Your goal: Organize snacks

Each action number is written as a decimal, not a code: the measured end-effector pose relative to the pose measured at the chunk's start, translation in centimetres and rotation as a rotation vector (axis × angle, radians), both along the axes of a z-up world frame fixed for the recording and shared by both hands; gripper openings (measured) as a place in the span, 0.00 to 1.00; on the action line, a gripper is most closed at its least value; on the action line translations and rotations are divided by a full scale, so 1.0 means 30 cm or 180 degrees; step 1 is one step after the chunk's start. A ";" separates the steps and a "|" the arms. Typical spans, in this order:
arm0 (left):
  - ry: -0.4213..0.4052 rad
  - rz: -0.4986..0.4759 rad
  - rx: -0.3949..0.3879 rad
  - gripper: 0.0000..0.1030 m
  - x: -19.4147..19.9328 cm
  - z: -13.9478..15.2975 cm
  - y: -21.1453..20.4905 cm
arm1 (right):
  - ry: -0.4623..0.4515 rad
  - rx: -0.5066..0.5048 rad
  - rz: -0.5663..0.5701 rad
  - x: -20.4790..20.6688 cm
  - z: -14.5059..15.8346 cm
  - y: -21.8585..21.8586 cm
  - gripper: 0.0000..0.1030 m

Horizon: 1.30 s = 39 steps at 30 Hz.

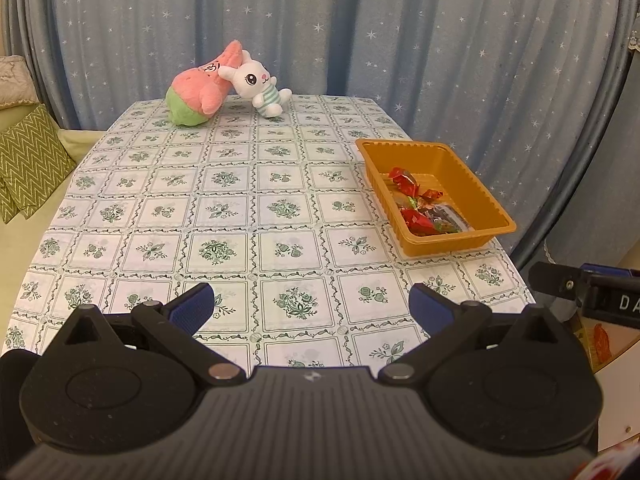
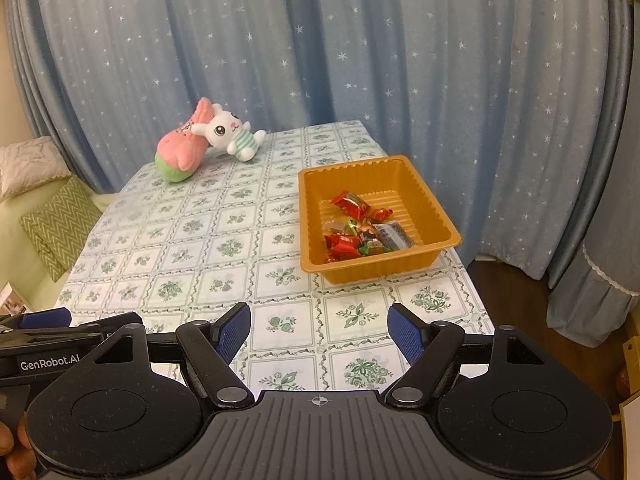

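Observation:
An orange plastic tray (image 1: 476,184) (image 2: 436,216) stands near the table's right edge. Several wrapped snacks lie in it: red candies (image 1: 404,180) (image 2: 350,204) and a dark clear packet (image 1: 450,216) (image 2: 390,236). My left gripper (image 1: 312,308) is open and empty above the near part of the table, left of the tray. My right gripper (image 2: 319,334) is open and empty above the near table edge, in front of the tray. The left gripper's body also shows at the left edge of the right wrist view (image 2: 60,340).
A floral tablecloth (image 1: 240,208) (image 2: 208,248) covers the table. A pink and green plush (image 1: 196,92) (image 2: 178,152) and a white bunny plush (image 1: 256,84) (image 2: 232,132) lie at the far edge. Blue starred curtains hang behind. A sofa with a green cushion (image 1: 28,156) is at left.

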State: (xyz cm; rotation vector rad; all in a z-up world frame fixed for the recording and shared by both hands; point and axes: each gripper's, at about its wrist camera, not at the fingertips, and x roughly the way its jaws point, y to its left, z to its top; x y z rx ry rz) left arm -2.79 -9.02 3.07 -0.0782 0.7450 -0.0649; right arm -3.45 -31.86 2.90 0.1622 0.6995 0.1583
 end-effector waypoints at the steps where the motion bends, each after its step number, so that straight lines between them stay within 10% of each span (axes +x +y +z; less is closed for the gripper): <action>1: -0.0001 0.0002 0.0001 1.00 0.001 0.000 0.002 | -0.0001 0.0001 0.0000 0.001 0.000 0.000 0.73; 39: -0.0013 -0.0046 0.0034 1.00 -0.002 0.002 -0.012 | 0.0001 0.0001 0.0000 0.004 0.008 -0.014 0.73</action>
